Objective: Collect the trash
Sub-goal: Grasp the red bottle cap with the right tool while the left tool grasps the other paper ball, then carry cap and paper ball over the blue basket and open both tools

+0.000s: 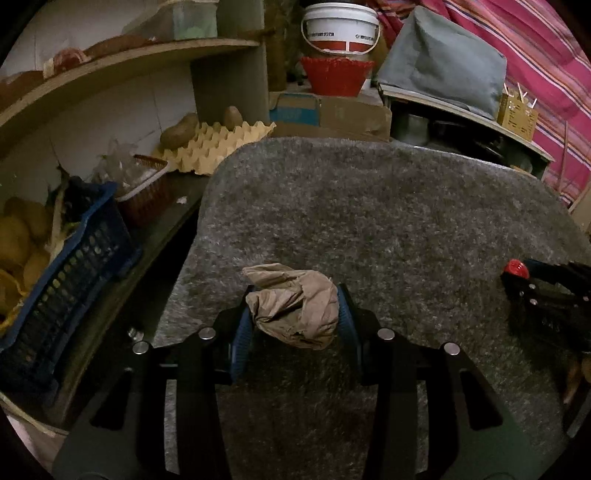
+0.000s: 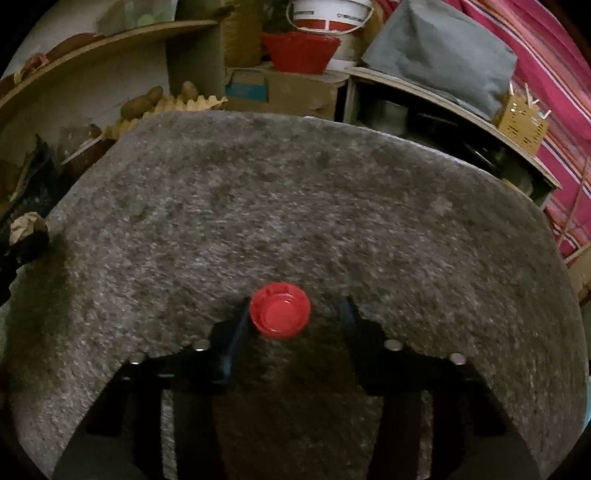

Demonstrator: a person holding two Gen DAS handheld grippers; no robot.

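Low in the left wrist view, the left claw (image 1: pixel 295 314) reaches forward over the grey fuzzy mat (image 1: pixel 388 221), its two blue-padded fingers (image 1: pixel 242 339) pressed against either side of one crumpled brown paper wad (image 1: pixel 295 304). The wad sits between the tips and bulges above them, so the claw is clamped on it.

At the right edge of that same view the right claw (image 1: pixel 517 280) comes in from the side, level with the mat, with one red bottle cap (image 1: pixel 517 268) at its tip. Seen from its own camera, the right claw (image 2: pixel 291 317) points straight ahead over the mat (image 2: pixel 295 203). The cap (image 2: pixel 280 310) lies low in the centre of the frame, touching the left finger, while the right finger stands a little apart from it. I cannot tell whether the cap is truly pinched or only resting against one side. The left claw with its paper wad (image 2: pixel 22 225) shows small at the far left edge.

Around the mat, counted: one blue crate (image 1: pixel 70 266) at the left, one egg tray (image 1: pixel 218 147) with two potatoes (image 1: pixel 180 129) on it in the upper left, one red basket (image 1: pixel 336 75) under one white bucket (image 1: pixel 340 26) at the top centre, and one grey cloth bundle (image 1: pixel 443 59) in the upper right.
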